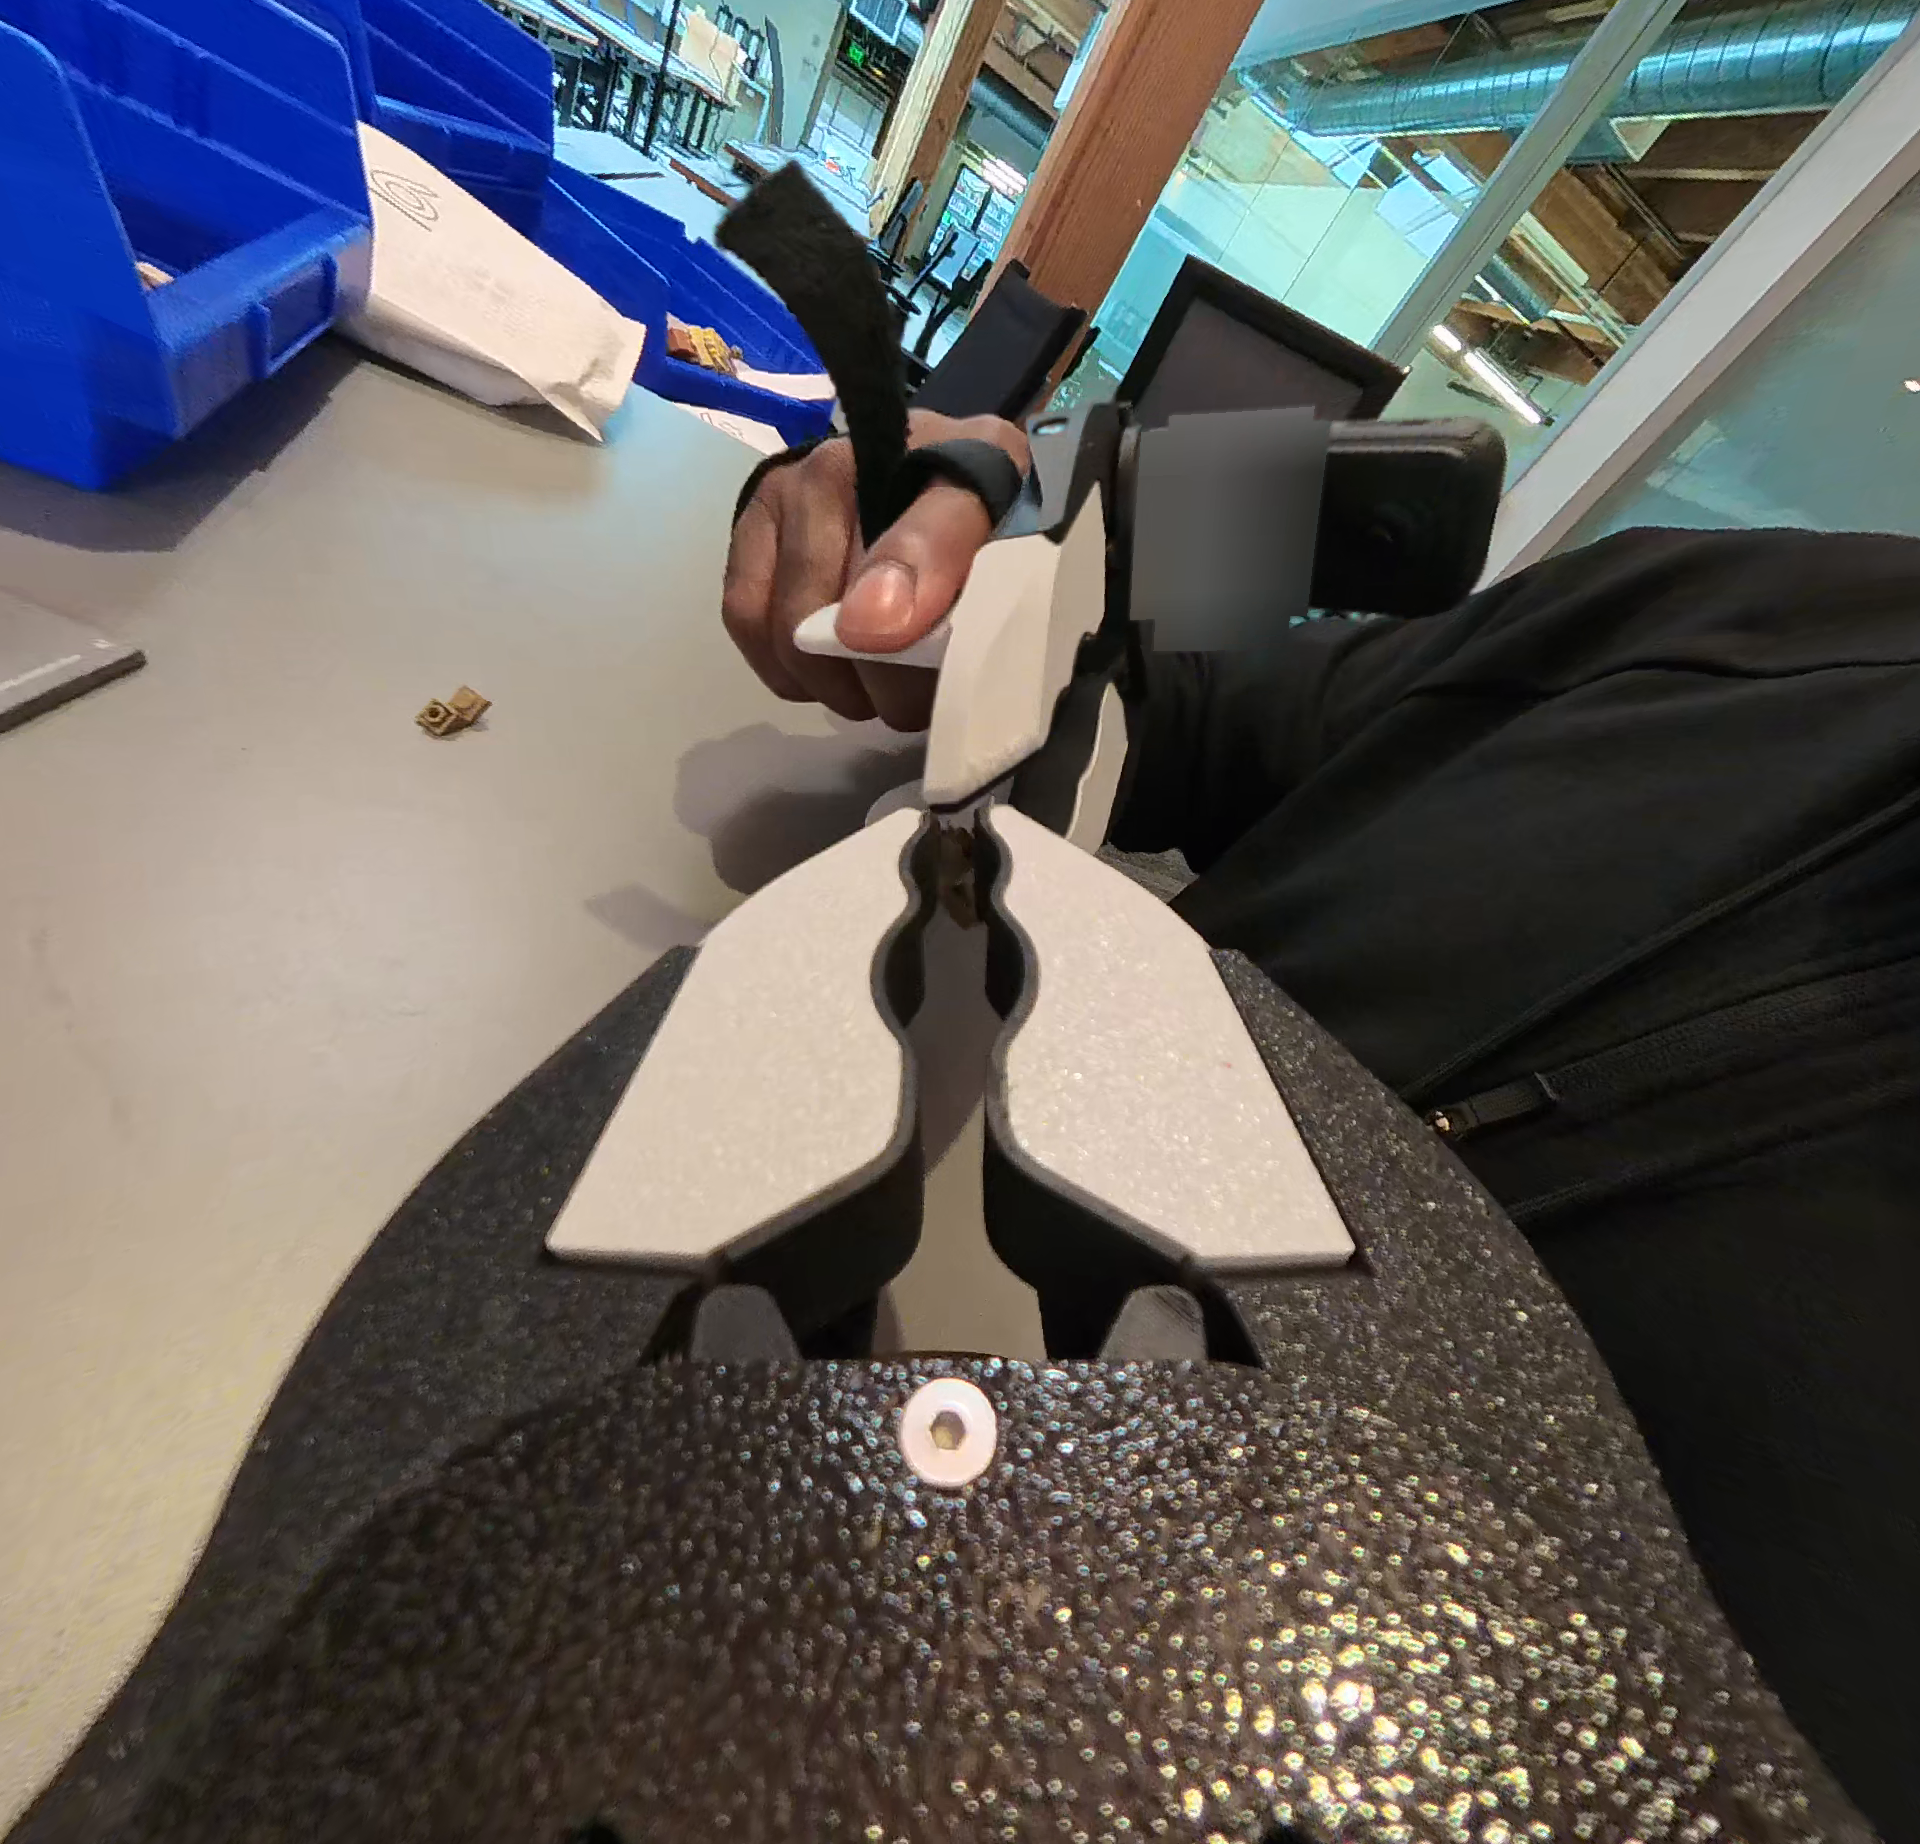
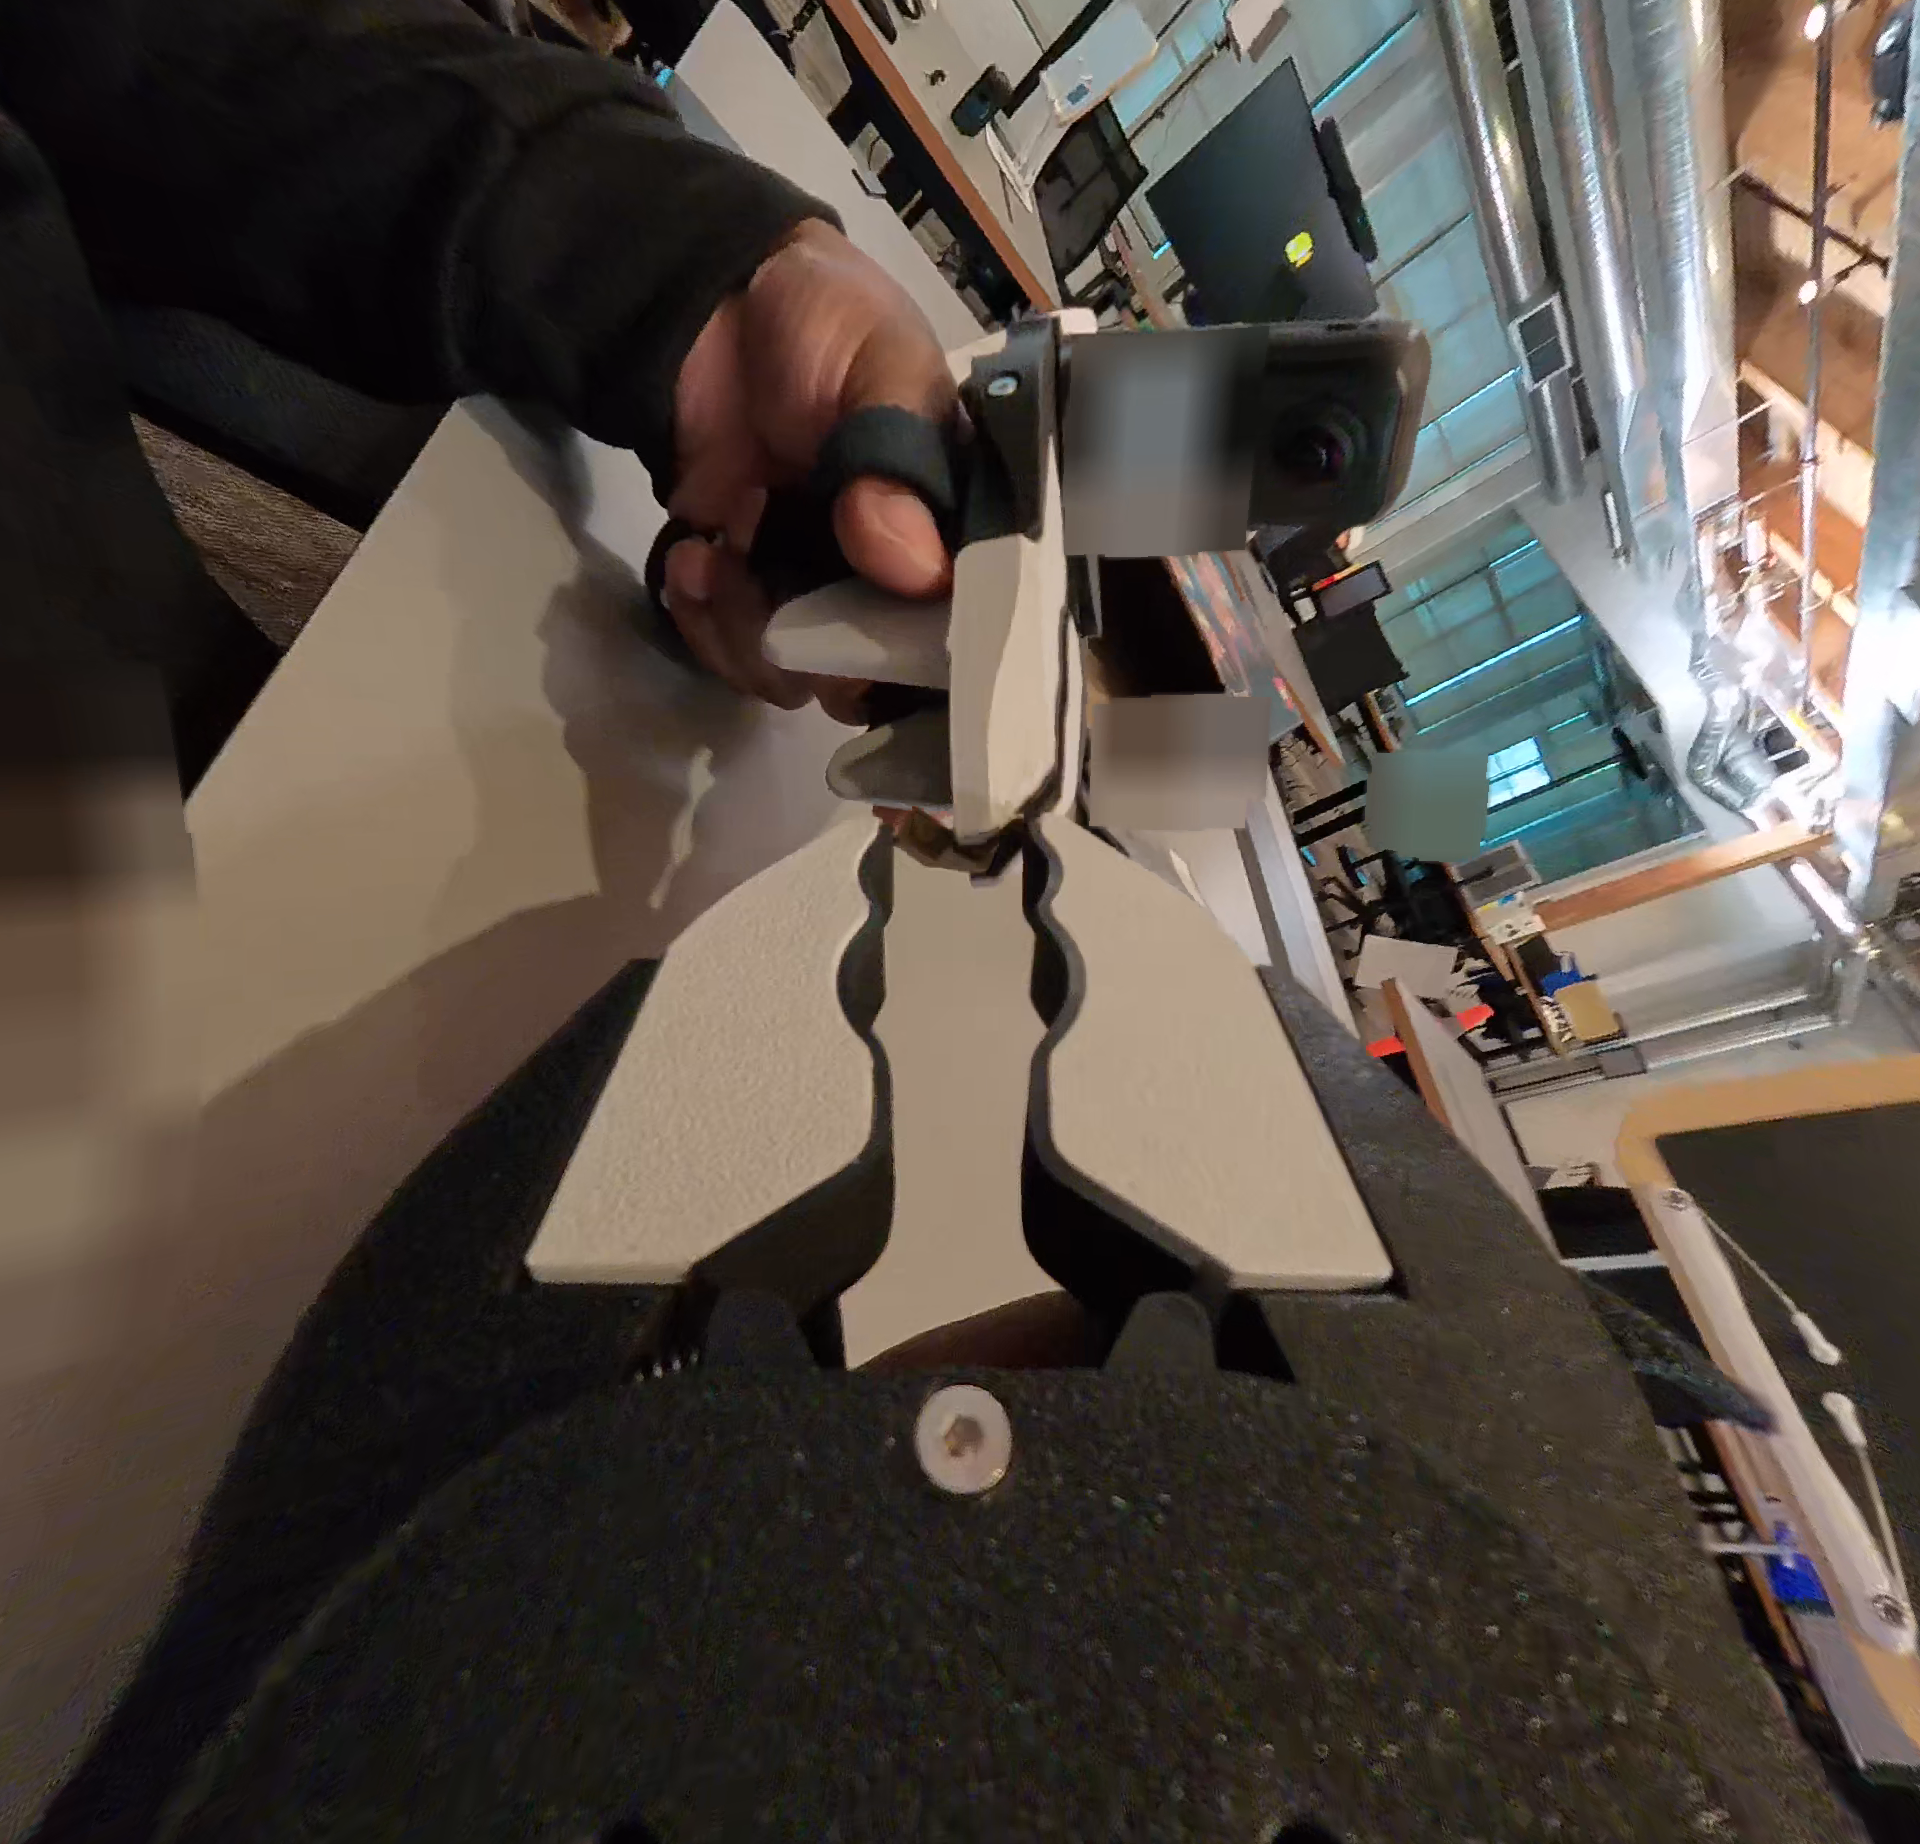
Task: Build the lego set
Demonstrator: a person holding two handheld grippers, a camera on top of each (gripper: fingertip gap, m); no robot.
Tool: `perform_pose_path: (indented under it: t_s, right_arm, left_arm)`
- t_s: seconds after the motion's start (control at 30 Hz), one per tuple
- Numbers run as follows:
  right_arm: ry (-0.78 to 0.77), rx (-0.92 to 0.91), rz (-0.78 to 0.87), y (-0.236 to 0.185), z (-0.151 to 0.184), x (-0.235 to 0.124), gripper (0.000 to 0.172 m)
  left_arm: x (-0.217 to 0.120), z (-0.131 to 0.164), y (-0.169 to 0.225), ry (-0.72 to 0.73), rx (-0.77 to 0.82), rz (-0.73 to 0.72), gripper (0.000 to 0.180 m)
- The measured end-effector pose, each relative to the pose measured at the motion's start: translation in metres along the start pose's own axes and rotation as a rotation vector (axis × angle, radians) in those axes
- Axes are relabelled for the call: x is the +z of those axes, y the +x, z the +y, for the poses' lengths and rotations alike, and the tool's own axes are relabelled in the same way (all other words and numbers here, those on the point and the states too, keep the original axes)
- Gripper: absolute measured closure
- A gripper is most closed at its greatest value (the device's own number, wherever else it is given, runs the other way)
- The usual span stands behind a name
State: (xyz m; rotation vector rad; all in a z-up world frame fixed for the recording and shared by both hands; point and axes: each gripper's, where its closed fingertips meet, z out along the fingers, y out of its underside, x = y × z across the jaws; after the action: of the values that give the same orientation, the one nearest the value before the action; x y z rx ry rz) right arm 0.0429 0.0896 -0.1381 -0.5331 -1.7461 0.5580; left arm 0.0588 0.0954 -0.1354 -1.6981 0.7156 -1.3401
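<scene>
The left tool (image 1: pixel 954 838) is narrow, its white fingers (image 1: pixel 831 921) pinching a small tan-brown piece (image 1: pixel 956 875) at the tips. The right tool (image 2: pixel 951 864) meets it nose to nose, jaws standing wider — the same piece (image 2: pixel 935 849) sits between its tips, contact unclear. Beyond and to the left of the left tool, another tan piece (image 1: pixel 452 712) lies on the grey desk (image 1: pixel 312 911); farther off stand blue bins (image 1: pixel 187 236).

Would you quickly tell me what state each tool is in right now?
Left tool: closed on a small tan-brown piece.
Right tool: open, its tips around that same piece, not gripping it.
</scene>
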Motion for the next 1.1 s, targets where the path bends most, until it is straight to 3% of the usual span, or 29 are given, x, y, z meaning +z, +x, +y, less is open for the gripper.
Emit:
perform_pose_path:
  t_s: [0.73,1.1]
  right_arm:
    - [-0.127,-0.124,0.275,0.010,0.019,0.010,0.148]
    - [-0.122,-0.142,0.355,0.018,0.015,0.006,0.152]
  left_arm:
    - [0.000,-0.003,-0.020,0.038,-0.037,-0.113,0.175]
    - [0.003,-0.011,-0.011,0.118,-0.119,-0.018,0.180]
